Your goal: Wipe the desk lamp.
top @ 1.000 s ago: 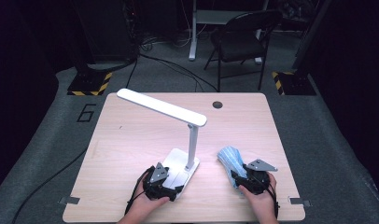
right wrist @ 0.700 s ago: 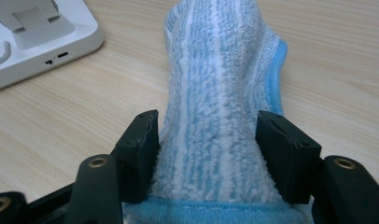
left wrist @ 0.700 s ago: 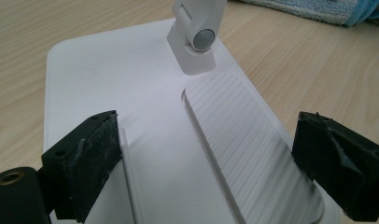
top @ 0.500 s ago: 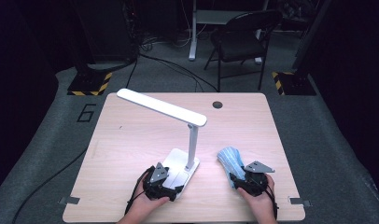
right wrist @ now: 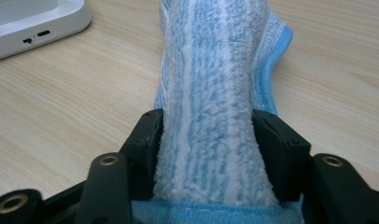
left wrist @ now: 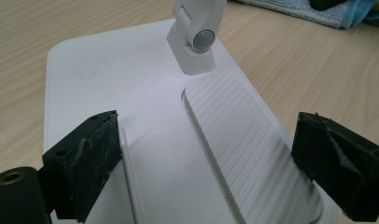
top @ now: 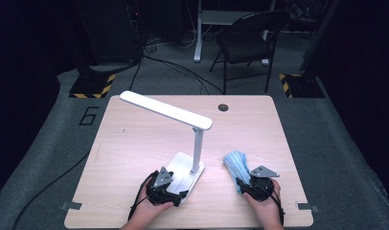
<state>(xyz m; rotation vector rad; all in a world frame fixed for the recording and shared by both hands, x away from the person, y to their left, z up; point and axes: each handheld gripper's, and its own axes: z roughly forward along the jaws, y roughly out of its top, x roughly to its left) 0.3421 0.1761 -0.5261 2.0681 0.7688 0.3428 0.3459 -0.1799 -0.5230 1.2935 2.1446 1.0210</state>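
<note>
Left gripper [left wrist: 206, 163] poised low over the flat white plastic base [left wrist: 145, 130] of the slim white desk lamp [top: 166, 111], jaws spread wide to either side of the ribbed panel, touching nothing. Right gripper [right wrist: 206, 140] clamped on a folded blue-and-white striped terry cloth [right wrist: 211, 93], its far end resting on the pale wooden table [top: 135, 143] just beside the lamp base. Likely risks: cloth sliding out of the pinch if dragged hard; lamp tipping or skidding if wiped without the base pinned; long lamp head swinging if the upright is knocked.
</note>
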